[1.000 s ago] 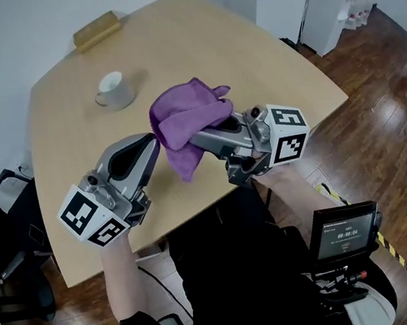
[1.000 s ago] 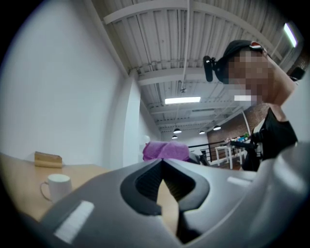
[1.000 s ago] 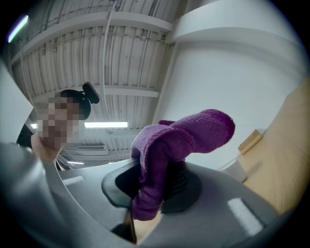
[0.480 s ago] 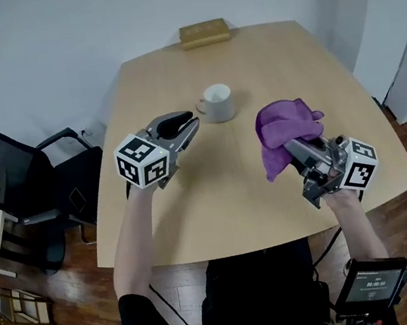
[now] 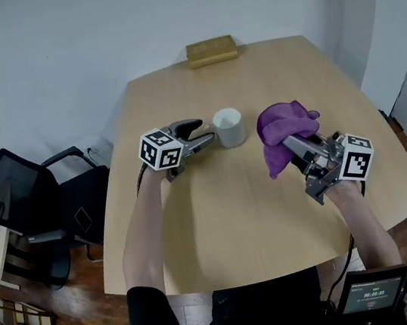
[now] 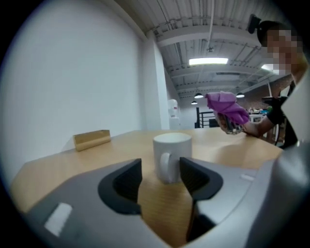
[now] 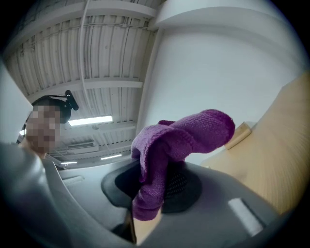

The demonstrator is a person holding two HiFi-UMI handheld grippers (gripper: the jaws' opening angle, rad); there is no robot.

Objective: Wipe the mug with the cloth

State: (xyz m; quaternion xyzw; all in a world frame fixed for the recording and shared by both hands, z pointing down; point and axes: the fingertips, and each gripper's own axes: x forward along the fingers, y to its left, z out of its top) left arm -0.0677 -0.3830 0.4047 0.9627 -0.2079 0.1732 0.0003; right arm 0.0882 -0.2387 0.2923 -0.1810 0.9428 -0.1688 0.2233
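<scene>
The white mug stands upright on the far half of the wooden bench, its handle turned toward the left claw. That claw's jaws have just been opening and now stand wide apart with nothing gripped. Its tips lie just beside the mug, and in the left gripper view the handle shows in the gap between them, with neither pad pressing on it. The right claw is held above the bench to the right of the mug, apart from it and tilted upward. Its jaws are clamped on a bunched purple cloth that folds over the tips and hangs down. A tan block lies at the bench's far edge, and a black chair stands off to the left.
</scene>
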